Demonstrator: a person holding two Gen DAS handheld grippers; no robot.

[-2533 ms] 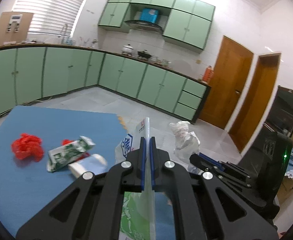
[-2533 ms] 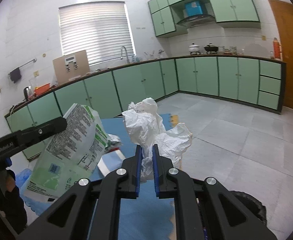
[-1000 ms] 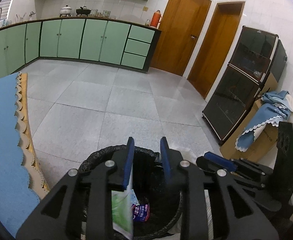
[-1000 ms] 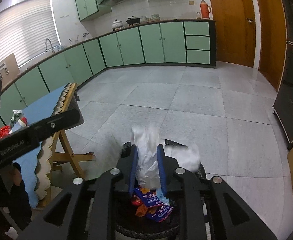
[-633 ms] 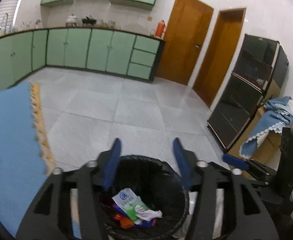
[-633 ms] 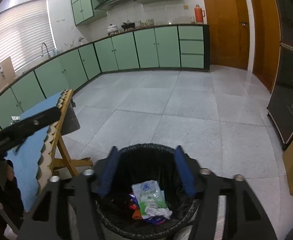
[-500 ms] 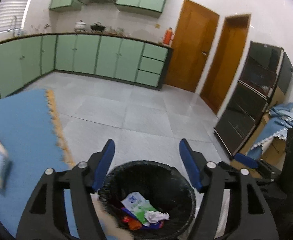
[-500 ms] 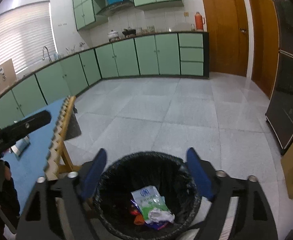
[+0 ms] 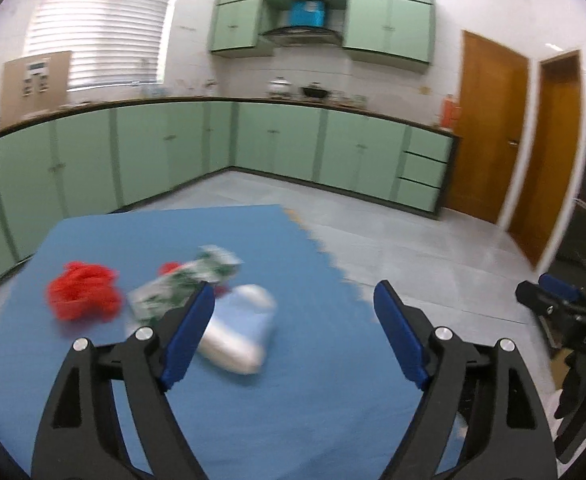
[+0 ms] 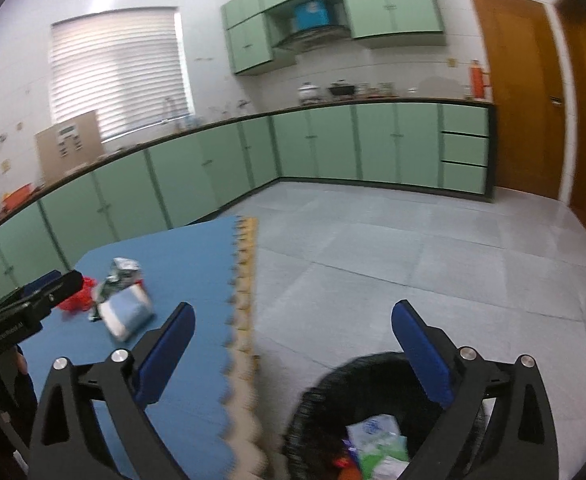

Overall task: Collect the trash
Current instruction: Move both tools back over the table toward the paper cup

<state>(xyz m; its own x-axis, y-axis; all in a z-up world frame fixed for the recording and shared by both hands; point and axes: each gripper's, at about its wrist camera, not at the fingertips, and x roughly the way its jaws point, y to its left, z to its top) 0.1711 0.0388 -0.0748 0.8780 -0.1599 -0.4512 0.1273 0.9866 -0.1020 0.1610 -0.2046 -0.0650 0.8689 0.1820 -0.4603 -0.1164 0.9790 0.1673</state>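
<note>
My left gripper [image 9: 294, 320] is open and empty above the blue table mat [image 9: 313, 380]. On the mat lie a red crumpled bag [image 9: 83, 296], a green-and-white carton [image 9: 185, 280] and a white-and-blue packet [image 9: 239, 330], just ahead of the left finger. My right gripper [image 10: 293, 340] is open and empty, over the mat's scalloped edge [image 10: 243, 360] and the black trash bin [image 10: 357, 424]. The bin holds a green-and-white bag [image 10: 377, 440] and other wrappers. The same table trash shows in the right wrist view: the packet [image 10: 127, 314] and the carton [image 10: 119, 274].
Green cabinets [image 9: 253, 152] line the far walls. Wooden doors [image 9: 489, 132] stand at the right. The grey tile floor [image 10: 413, 248] spreads beyond the table. The right gripper's body [image 9: 569, 320] shows at the right edge of the left wrist view.
Both grippers let their trash drop into the bin and opened wide. They have since swung left, from over the bin back toward the table.
</note>
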